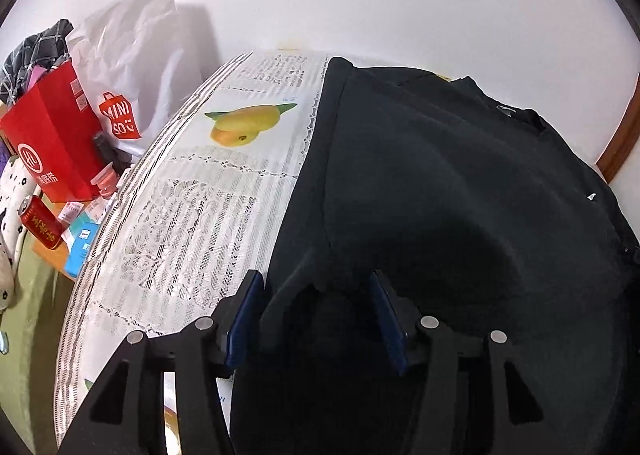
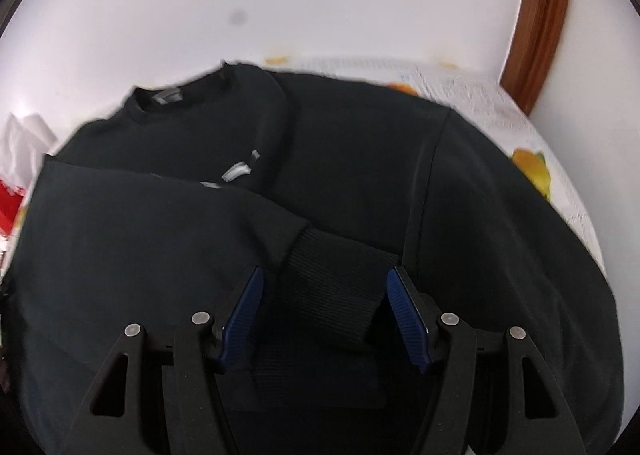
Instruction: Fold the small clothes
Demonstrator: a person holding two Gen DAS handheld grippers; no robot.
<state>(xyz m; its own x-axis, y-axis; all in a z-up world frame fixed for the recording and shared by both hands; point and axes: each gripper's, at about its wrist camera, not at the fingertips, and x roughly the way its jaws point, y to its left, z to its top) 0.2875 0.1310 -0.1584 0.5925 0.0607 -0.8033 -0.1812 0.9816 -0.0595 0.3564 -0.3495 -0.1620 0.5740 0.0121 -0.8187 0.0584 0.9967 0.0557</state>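
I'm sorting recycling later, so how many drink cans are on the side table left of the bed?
1. A red can stands near the table's front edge, below the red paper bag. More may be hidden behind the bags.

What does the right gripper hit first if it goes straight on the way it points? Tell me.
The right gripper, jaws open, would most likely first meet the ribbed black knit cuff of the black long-sleeved sweater, which lies between its jaws on the sweater's body. How far off the cuff is stays unclear.
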